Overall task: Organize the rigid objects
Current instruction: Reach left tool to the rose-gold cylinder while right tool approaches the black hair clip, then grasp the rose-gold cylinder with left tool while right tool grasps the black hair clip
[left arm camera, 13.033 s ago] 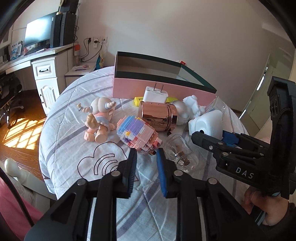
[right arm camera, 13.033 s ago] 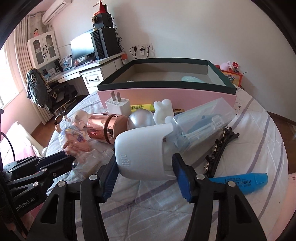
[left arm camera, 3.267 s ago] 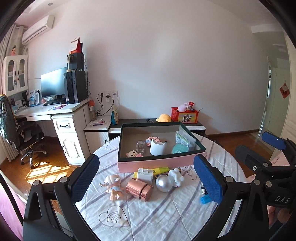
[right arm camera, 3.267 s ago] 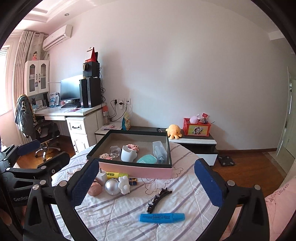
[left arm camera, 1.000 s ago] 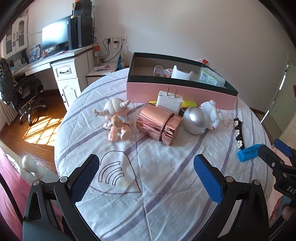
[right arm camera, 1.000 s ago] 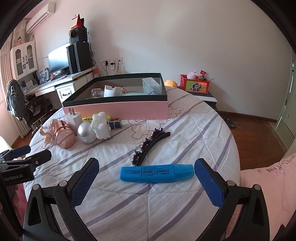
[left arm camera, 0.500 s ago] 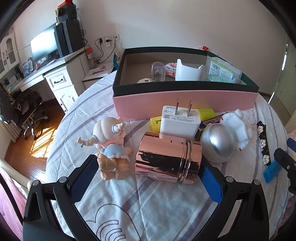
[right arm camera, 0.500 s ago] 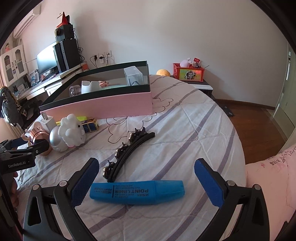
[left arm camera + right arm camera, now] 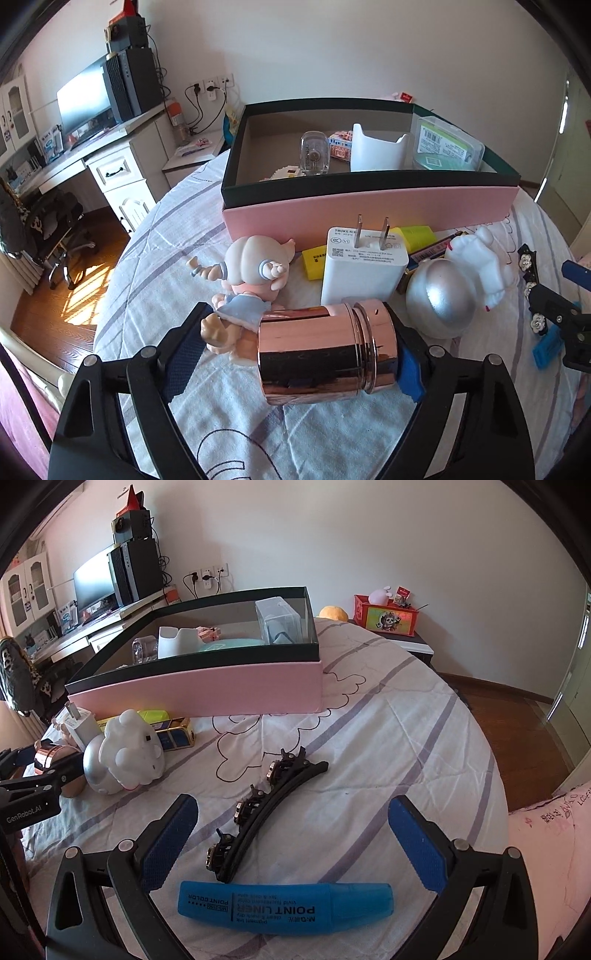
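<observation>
Left wrist view: left gripper (image 9: 291, 360) closing around rose-gold canister (image 9: 325, 349) lying sideways on counter (image 9: 155, 258), not yet clamped, likely bound for pink box (image 9: 369, 206). Right gripper (image 9: 291, 834) spread wide over blue marker (image 9: 284, 906), empty.

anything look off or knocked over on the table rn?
Only small things: the shiny rose-gold metal cylinder lies on its side between the closing fingers of the left gripper, and the white wall charger stands with its prongs up. Nothing looks spilled or broken.
</observation>
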Tool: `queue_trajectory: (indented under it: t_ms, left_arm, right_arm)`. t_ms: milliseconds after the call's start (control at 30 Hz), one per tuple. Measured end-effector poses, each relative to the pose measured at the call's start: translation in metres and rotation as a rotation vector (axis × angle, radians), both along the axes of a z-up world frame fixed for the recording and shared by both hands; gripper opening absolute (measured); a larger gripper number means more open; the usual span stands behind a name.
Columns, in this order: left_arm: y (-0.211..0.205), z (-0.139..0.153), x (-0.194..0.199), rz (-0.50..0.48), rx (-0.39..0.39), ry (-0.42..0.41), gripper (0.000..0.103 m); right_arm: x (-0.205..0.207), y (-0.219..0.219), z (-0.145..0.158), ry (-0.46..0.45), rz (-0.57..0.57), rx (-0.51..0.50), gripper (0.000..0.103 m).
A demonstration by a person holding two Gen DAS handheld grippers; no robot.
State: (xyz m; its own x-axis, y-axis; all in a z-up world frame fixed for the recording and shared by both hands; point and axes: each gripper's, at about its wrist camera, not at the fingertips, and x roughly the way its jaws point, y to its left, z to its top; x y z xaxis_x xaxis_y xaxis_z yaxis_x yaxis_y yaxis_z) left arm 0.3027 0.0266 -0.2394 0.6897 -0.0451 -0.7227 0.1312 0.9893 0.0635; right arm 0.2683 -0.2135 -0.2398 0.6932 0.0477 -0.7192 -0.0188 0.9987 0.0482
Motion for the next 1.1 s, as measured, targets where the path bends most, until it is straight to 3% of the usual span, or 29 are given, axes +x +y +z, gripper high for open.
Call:
queue_trajectory:
  t_ms: [133, 233, 300, 367, 433, 467, 533, 600, 1033, 1100]
  left_arm:
    - [-0.001, 0.001, -0.014, -0.018, -0.007, -0.021, 0.086]
    - [0.0, 0.002, -0.03, -0.03, -0.06, -0.017, 0.072]
    - [0.0, 0.001, -0.038, -0.031, -0.09, -0.012, 0.071]
    - [-0.003, -0.001, -0.042, -0.025, -0.057, -0.024, 0.07]
    - [-0.004, 0.001, -0.048, -0.013, -0.061, -0.033, 0.069]
    - [-0.004, 0.003, -0.051, -0.014, -0.067, -0.036, 0.069]
    - [-0.006, 0.005, -0.057, -0.02, -0.066, -0.036, 0.069]
    - [-0.009, 0.007, -0.061, -0.025, -0.062, -0.041, 0.069]
    - [-0.006, 0.023, -0.081, -0.022, -0.088, -0.076, 0.069]
    - [-0.006, 0.024, -0.083, -0.029, -0.089, -0.076, 0.069]
  right_arm:
    - [0.007, 0.002, -0.003, 0.019, 0.039, 0.016, 0.099]
    - [0.012, 0.001, -0.007, 0.048, 0.052, 0.034, 0.083]
    - [0.014, 0.004, -0.009, 0.057, 0.055, 0.022, 0.077]
    - [0.016, 0.007, -0.009, 0.063, 0.06, 0.005, 0.07]
    - [0.014, 0.009, -0.008, 0.052, 0.084, -0.001, 0.055]
    - [0.012, 0.01, -0.008, 0.047, 0.093, 0.005, 0.042]
    - [0.01, 0.009, -0.007, 0.039, 0.096, 0.013, 0.034]
    - [0.007, 0.008, -0.005, 0.026, 0.106, 0.031, 0.018]
    - [-0.027, 0.017, 0.022, -0.057, 0.169, 0.086, 0.018]
    - [-0.03, 0.02, 0.022, -0.051, 0.184, 0.088, 0.009]
